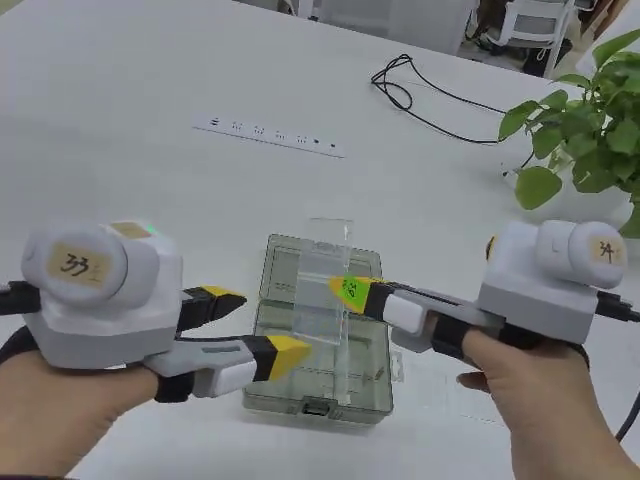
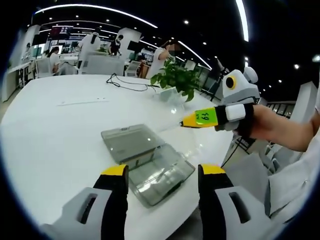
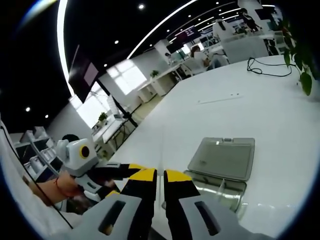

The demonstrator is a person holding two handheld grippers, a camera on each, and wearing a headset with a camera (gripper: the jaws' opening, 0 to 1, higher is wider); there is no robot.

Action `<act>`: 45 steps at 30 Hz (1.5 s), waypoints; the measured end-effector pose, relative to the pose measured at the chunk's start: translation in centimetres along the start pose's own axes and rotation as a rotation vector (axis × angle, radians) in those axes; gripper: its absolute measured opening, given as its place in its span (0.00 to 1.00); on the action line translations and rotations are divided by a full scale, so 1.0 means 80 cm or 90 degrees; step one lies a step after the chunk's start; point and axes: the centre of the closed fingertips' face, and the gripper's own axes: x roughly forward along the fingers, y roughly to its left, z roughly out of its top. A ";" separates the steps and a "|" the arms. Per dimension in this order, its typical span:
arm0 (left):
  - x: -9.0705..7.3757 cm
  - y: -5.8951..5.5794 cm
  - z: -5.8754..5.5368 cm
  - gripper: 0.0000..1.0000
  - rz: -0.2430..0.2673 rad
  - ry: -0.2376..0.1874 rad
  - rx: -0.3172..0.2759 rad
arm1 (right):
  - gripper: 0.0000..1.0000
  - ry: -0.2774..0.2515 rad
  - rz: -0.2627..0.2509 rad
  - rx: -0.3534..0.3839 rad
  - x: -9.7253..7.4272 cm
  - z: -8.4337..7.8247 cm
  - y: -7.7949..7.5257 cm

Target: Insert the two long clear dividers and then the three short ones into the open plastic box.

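Above the box (image 1: 292, 392), right gripper (image 1: 345, 288) clamps the probably light, slippery clear divider (image 1: 327, 243) by one edge; left gripper (image 1: 258, 322) stands open.

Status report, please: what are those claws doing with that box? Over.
Left gripper open by the plastic box, lid open. Right gripper shut on a clear divider above the box. Power strip and cable well clear.

White table (image 1: 120, 80) carries box (image 1: 290, 397), power strip (image 1: 268, 135) (white), cable (image 1: 395, 97).

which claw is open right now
The left claw: its yellow-tipped jaws stand wide apart. The right claw is pinched shut on a clear divider.
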 end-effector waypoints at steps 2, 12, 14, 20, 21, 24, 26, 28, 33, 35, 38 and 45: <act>-0.004 0.004 -0.004 0.59 -0.004 0.004 0.006 | 0.07 0.004 -0.013 0.000 -0.001 0.000 -0.003; -0.011 0.019 -0.024 0.76 -0.041 0.029 0.073 | 0.07 0.055 -0.071 0.040 0.004 -0.011 -0.017; -0.011 0.020 -0.029 0.79 -0.050 0.036 0.085 | 0.07 0.065 -0.079 0.041 0.008 -0.011 -0.018; -0.009 0.020 -0.045 0.87 -0.084 0.057 0.119 | 0.07 0.124 -0.139 0.053 0.013 -0.023 -0.032; -0.008 0.019 -0.047 0.89 -0.090 0.060 0.125 | 0.07 0.134 -0.152 0.057 0.013 -0.026 -0.034; -0.004 0.022 -0.054 0.90 -0.100 0.066 0.132 | 0.07 0.158 -0.179 0.062 0.014 -0.032 -0.036; -0.001 0.022 -0.058 0.92 -0.110 0.072 0.140 | 0.06 0.168 -0.190 0.077 0.016 -0.037 -0.036; 0.001 0.022 -0.062 0.93 -0.119 0.078 0.149 | 0.06 0.179 -0.195 0.090 0.018 -0.042 -0.036; 0.008 0.023 -0.071 0.94 -0.142 0.090 0.165 | 0.06 0.229 -0.213 0.134 0.024 -0.066 -0.044; 0.008 0.023 -0.073 0.94 -0.149 0.092 0.167 | 0.06 0.236 -0.218 0.146 0.027 -0.070 -0.047; 0.010 0.023 -0.074 0.94 -0.161 0.091 0.168 | 0.06 0.258 -0.235 0.159 0.029 -0.081 -0.054; 0.014 0.025 -0.075 0.92 -0.174 0.089 0.163 | 0.06 0.291 -0.255 0.187 0.029 -0.089 -0.062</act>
